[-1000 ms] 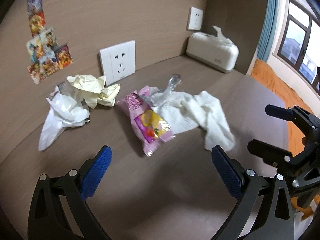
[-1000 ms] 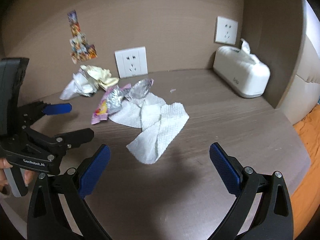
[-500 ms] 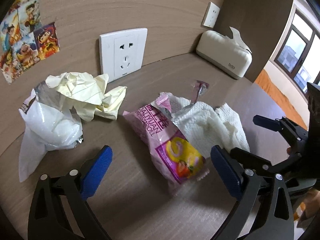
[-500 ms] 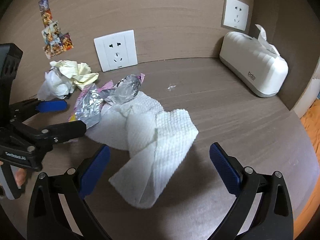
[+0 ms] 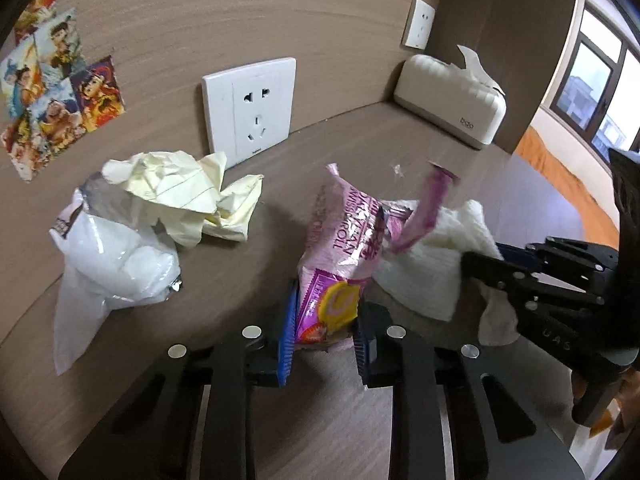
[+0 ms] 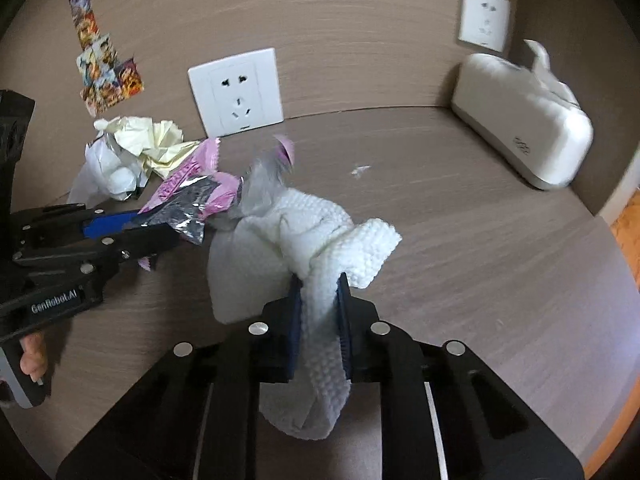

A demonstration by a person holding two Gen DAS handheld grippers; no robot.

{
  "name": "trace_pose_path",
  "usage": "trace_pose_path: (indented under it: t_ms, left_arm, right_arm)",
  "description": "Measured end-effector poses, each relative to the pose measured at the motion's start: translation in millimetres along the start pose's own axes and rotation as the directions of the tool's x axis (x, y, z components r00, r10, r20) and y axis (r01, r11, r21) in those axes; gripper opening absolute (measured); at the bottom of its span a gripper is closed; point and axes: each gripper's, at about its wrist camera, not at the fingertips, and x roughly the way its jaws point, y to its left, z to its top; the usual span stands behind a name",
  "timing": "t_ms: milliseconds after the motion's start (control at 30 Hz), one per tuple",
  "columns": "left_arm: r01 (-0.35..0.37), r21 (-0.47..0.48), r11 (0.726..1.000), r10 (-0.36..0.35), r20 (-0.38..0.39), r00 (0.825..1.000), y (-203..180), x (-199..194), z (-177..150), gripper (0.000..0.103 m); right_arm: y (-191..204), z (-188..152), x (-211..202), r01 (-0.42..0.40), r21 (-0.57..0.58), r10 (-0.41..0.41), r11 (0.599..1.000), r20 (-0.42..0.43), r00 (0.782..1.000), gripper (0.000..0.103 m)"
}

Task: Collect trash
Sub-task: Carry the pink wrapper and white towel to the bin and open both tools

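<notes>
My left gripper is shut on the near end of a pink snack wrapper, which stands up from the brown table. My right gripper is shut on a white paper towel, bunched between its blue pads. The right gripper shows at the right of the left wrist view, on the towel. The left gripper and the wrapper show in the right wrist view. A crumpled yellow paper and a white plastic bag lie to the left by the wall.
A white tissue box stands at the back right against the wall. A wall socket sits just behind the trash, with stickers to its left. A small white scrap lies on the table. The table edge drops off at the right.
Both grippers moved forward and closed: the left onto the pink wrapper, the right onto the paper towel. Both pieces are bunched up and lifted at the gripped ends.
</notes>
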Motion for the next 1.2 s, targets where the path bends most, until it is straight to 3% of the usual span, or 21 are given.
trace_pose_path:
  t_ms: [267,567,867,1200]
  left_arm:
    - [0.021,0.038,0.999,-0.023,0.041,0.999,-23,-42,-1,0.024]
    - [0.053,0.141,0.989,-0.065,0.085,0.994,-99,-79,-9,0.024]
    - [0.123,0.28,0.952,-0.14,0.04,0.989,-204,-83,-36,0.024]
    - [0.214,0.398,0.892,-0.201,-0.074,0.977,-307,-64,-85,0.024]
  right_arm:
    - [-24,-15,-62,0.023,0.072,-0.03,0.997,0.088,0.996,0.017]
    - [-60,-43,-151,0.098,0.134,-0.121,0.986,0.172,0.978,0.017]
    - [-102,-106,-231,0.181,0.232,-0.227,0.956,0.192,0.955,0.018]
    - [-151,-193,-281,0.263,0.362,-0.324,0.894,0.116,0.939,0.018]
